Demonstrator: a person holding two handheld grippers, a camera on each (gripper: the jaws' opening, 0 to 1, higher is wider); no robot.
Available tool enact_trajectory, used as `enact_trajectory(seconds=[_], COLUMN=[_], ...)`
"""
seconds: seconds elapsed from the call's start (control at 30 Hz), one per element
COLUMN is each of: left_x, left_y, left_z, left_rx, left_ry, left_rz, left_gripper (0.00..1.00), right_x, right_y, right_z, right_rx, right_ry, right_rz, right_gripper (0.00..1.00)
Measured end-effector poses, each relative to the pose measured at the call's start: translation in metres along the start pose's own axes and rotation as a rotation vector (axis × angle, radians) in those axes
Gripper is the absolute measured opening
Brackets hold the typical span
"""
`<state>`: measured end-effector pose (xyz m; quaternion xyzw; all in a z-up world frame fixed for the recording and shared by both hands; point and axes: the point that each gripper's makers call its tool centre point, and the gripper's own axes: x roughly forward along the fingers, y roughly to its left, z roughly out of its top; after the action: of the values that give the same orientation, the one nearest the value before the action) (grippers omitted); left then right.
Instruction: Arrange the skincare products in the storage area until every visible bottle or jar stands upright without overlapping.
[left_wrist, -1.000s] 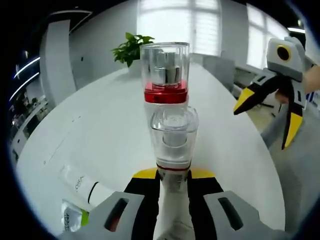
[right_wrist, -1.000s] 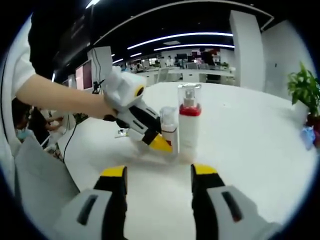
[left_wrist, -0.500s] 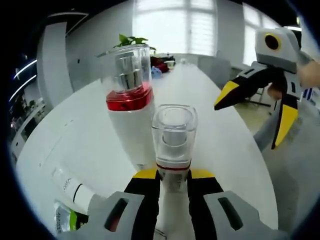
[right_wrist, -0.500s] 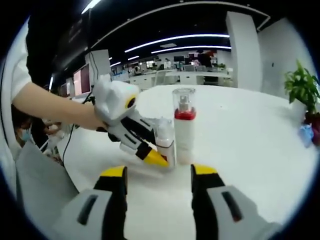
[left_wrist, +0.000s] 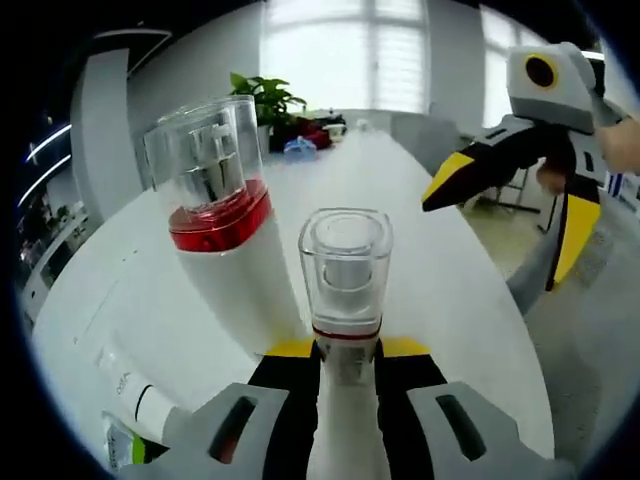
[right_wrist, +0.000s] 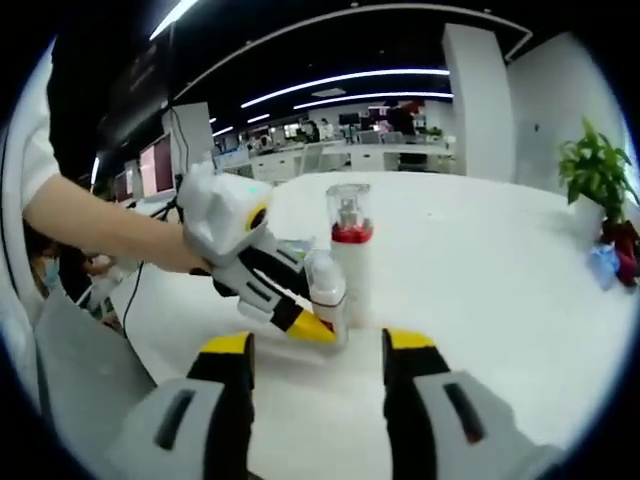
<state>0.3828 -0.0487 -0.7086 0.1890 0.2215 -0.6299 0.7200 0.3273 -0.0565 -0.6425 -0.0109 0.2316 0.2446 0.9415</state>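
Pinching the small white bottle with a clear square cap and thin red collar (left_wrist: 345, 300) between its yellow-tipped black jaws, the left gripper (left_wrist: 345, 352) holds it just below the collar, the cap rising straight up the middle of the left gripper view. In the right gripper view this same gripper (right_wrist: 305, 322) comes in from the left, held by a person's hand (right_wrist: 190, 262), with the small bottle (right_wrist: 326, 290) standing upright and its base at or just above the white round table (right_wrist: 480, 290); whether it touches the surface cannot be told.

Just beside the held bottle stands the taller white pump bottle with a clear cap and a broad red band (left_wrist: 225, 240). In the right gripper view it (right_wrist: 349, 255) stands upright on the table, just behind the small one and very close to it.

At the lower left of the left gripper view, a white tube with a black band (left_wrist: 135, 390) lies on its side on the table (left_wrist: 450, 290), with a green-labelled item (left_wrist: 122, 445) beside it, too cropped to identify.

The right gripper (right_wrist: 316, 350) hangs over the table with its jaws spread and nothing between them. In the left gripper view it (left_wrist: 495, 225) appears at the right, jaws likewise apart.

A green potted plant (right_wrist: 592, 175) stands at the far edge of the table.
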Motion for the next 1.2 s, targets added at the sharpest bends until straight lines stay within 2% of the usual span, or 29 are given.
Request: enact_trajectory(seconds=[0.3,0.47,0.7,0.9,1.2], left_x=[0.003,0.002,-0.002,-0.014,-0.036], left_y=[-0.001,-0.001,-0.001,-0.002,0.001], left_z=[0.003,-0.002,-0.004,-0.007,-0.012], left_rx=[0.003,0.005,-0.001,-0.005,-0.044], left_ry=[-0.005,0.018,0.019,0.03,0.037], left_rz=[-0.007,-0.019,-0.018,-0.005,0.052], left_gripper=[0.18,0.23,0.23,0.27,0.36], right_x=[-0.002,-0.001,-0.001,-0.002,-0.005], right_y=[-0.001,0.0,0.0,0.0,0.002], right_z=[-0.002,-0.002,-0.006,-0.007,-0.004], right_rx=[0.004,0.006,0.004,-0.01,-0.028], right_ry=[0.004,0.006,0.02,0.031,0.038], right_rz=[-0.006,-0.002,0.0,-0.005,0.0], right_gripper=[0.51,0.51,0.52,0.54,0.58])
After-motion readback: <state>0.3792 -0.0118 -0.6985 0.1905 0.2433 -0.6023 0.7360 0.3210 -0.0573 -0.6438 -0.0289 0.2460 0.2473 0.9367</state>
